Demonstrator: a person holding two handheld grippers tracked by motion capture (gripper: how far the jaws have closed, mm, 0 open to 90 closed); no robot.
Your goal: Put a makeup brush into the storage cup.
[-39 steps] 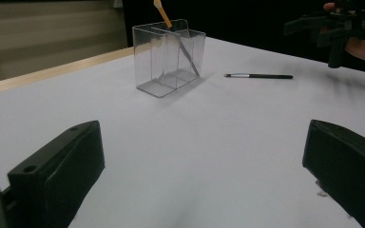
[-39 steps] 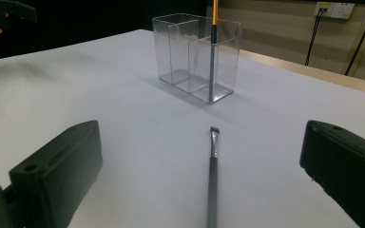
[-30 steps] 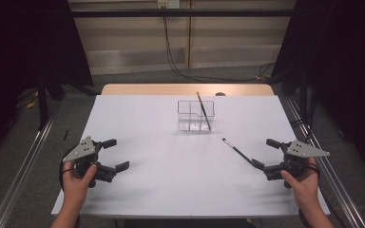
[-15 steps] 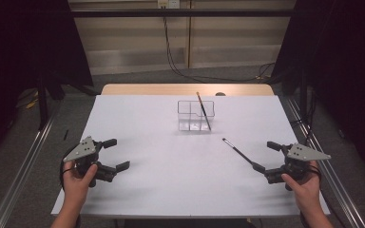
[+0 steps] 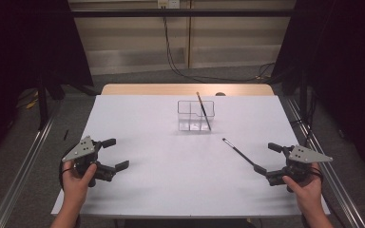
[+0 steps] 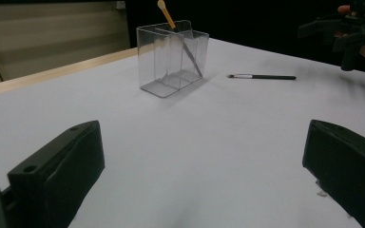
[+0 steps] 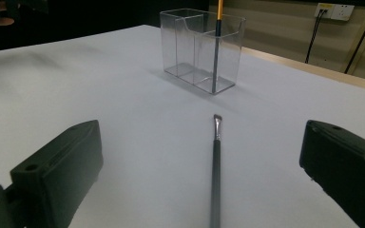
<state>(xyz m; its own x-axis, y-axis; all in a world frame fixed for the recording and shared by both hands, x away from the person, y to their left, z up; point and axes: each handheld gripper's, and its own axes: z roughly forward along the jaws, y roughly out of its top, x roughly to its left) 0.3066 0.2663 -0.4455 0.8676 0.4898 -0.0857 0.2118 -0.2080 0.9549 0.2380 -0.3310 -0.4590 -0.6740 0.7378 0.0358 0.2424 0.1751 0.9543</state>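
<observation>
The right claw (image 5: pixel 265 159) is gaping wide and gripping nothing, its jaws lining up either side of the black makeup brush (image 7: pixel 215 166) lying flat on the white worktop (image 5: pixel 171 190), evidently readying a pickup; beyond the bristle tip, a clear compartmented organizer (image 5: pixel 196 115) is holding one yellow-ended brush (image 5: pixel 203 110) leaning upright; the left claw (image 5: pixel 115 153) is resting open and empty, well apart.

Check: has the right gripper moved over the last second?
Yes, slightly. The right gripper has drifted a little toward the person and the table's right edge, away from the clear organizer. The loose brush lies between its open jaws.
</observation>
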